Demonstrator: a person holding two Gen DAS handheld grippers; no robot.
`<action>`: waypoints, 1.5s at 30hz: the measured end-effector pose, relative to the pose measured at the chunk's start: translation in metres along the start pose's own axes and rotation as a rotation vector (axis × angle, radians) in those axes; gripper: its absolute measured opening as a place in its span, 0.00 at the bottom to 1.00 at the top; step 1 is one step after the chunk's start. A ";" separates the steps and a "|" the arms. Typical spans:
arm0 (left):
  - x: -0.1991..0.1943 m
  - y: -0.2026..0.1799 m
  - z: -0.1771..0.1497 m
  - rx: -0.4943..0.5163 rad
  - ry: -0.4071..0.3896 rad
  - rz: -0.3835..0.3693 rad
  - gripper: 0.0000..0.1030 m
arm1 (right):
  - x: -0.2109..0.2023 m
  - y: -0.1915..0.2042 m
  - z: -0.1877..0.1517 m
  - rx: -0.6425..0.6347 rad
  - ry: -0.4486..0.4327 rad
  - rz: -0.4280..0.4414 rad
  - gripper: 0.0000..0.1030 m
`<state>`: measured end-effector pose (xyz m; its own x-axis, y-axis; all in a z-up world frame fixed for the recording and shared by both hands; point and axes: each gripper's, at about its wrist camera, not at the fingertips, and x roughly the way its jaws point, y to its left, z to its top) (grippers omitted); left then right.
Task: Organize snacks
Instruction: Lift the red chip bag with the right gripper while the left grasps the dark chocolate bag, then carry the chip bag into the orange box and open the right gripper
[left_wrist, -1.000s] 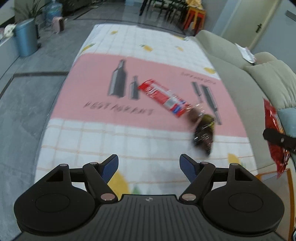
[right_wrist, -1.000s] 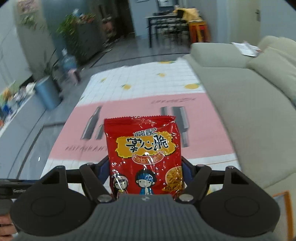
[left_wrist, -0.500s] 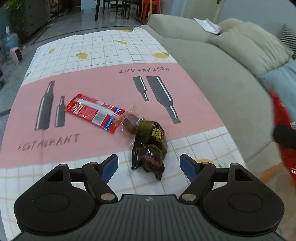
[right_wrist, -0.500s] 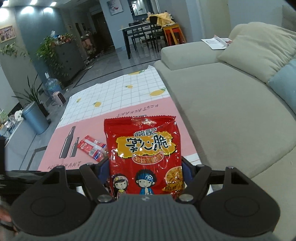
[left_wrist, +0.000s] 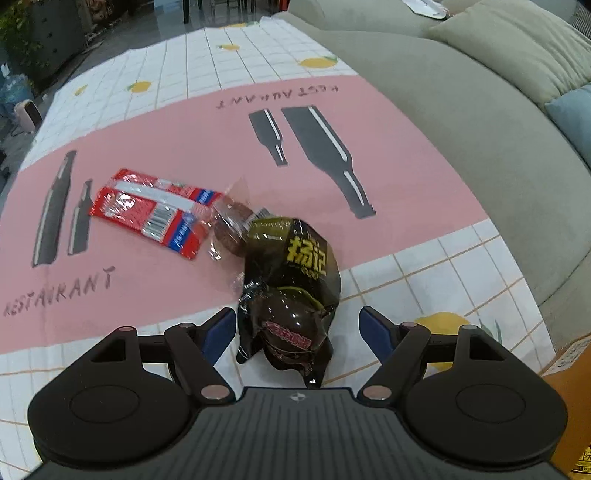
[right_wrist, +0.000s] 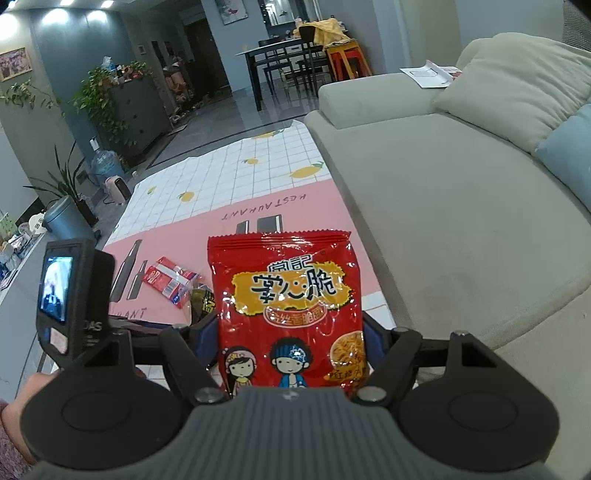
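A dark snack packet with yellow lettering (left_wrist: 291, 284) lies on the pink and white tablecloth (left_wrist: 155, 140). My left gripper (left_wrist: 297, 328) is open, its blue fingertips on either side of the packet's near end. A small clear-wrapped brown snack (left_wrist: 231, 229) and a red and white snack packet (left_wrist: 155, 210) lie just behind it. My right gripper (right_wrist: 290, 336) is shut on a red noodle-snack bag (right_wrist: 288, 302), held upright above the table. The red and white packet (right_wrist: 170, 280) also shows in the right wrist view.
A grey-green sofa (left_wrist: 480, 122) runs along the table's right edge, with cushions (right_wrist: 517, 88). An orange cardboard box (left_wrist: 569, 373) stands at the near right. The left gripper's camera (right_wrist: 70, 295) shows at left in the right wrist view.
My left gripper has moved in over the table, so the dark packet now lies between its open fingers. My right gripper still holds the red bag and has swung toward the sofa side.
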<state>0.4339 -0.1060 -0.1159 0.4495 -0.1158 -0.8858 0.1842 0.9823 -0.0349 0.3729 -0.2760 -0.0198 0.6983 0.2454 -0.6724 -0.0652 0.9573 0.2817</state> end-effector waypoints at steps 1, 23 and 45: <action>0.003 0.000 -0.001 0.001 0.008 -0.001 0.87 | 0.001 -0.001 -0.001 -0.004 -0.002 0.013 0.70; -0.014 0.024 -0.024 -0.039 -0.046 0.025 0.56 | 0.013 0.012 -0.002 -0.052 0.047 -0.023 0.70; -0.215 0.042 -0.110 -0.107 -0.269 -0.109 0.54 | -0.123 0.024 -0.028 0.017 -0.040 -0.029 0.70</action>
<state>0.2484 -0.0233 0.0224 0.6499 -0.2419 -0.7205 0.1571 0.9703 -0.1841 0.2655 -0.2787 0.0503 0.7277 0.2109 -0.6526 -0.0329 0.9612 0.2739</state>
